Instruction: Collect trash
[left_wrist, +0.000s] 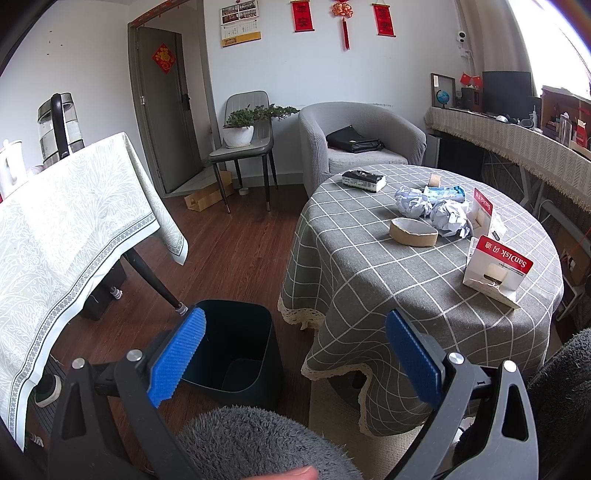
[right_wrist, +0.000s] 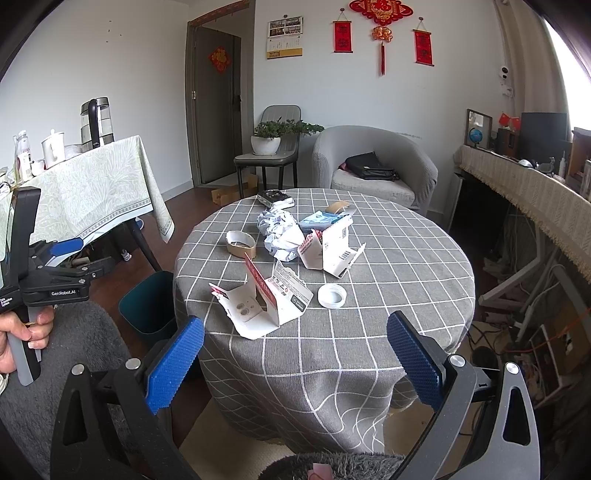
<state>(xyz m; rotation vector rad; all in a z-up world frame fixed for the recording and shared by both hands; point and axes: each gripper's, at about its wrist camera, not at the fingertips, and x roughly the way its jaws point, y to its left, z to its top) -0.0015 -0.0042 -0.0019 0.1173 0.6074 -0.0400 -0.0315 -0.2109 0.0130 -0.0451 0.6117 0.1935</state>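
Note:
A round table with a grey checked cloth (right_wrist: 388, 258) holds trash: crumpled paper (right_wrist: 280, 232), a brown tape ring (right_wrist: 241, 243), torn red-and-white SanDisk cartons (right_wrist: 266, 302) (right_wrist: 328, 251), a white plastic ring (right_wrist: 332, 295) and a blue packet (right_wrist: 319, 221). A dark bin (left_wrist: 229, 347) stands open on the floor left of the table; it also shows in the right wrist view (right_wrist: 147, 302). My left gripper (left_wrist: 295, 354) is open and empty above the bin and the table's edge. My right gripper (right_wrist: 295, 354) is open and empty before the table's near edge.
A table with a pale green cloth (left_wrist: 74, 229) carrying a kettle (left_wrist: 59, 125) stands at the left. A grey armchair (left_wrist: 362, 140) with a black bag and a chair holding a plant (left_wrist: 240, 125) stand behind. A cluttered sideboard (right_wrist: 535, 192) runs along the right wall.

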